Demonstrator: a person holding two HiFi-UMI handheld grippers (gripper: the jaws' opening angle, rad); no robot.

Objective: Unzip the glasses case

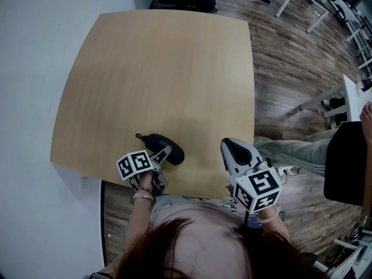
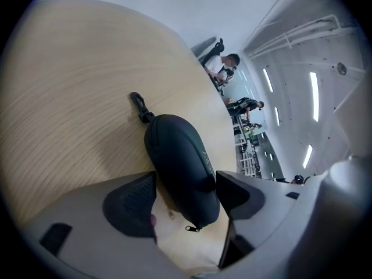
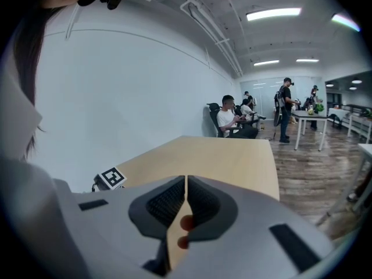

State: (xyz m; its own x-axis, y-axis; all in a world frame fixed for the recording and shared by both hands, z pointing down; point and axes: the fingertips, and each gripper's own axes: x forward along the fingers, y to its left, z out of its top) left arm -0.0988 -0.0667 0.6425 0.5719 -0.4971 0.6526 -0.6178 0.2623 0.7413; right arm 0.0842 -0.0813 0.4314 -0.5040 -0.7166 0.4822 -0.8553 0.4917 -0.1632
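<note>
Your black oval zip-up glasses case (image 1: 161,140) (image 2: 177,156) lies on the light wooden surface (image 1: 163,68), close to its near edge and nearer the near-left corner than the near-right. The case's clip loop (image 1: 139,136) (image 2: 138,103) points toward the left edge and slightly away from you. Its zip pull (image 2: 192,228) is at the end nearest you. Your left gripper (image 1: 166,153) (image 2: 185,196) stands over the near edge, its jaws spread to either side of the case's near end. Your right gripper (image 1: 231,146) (image 3: 185,193) is by the near-right corner, well apart from the case, with its jaws together and nothing between them.
</note>
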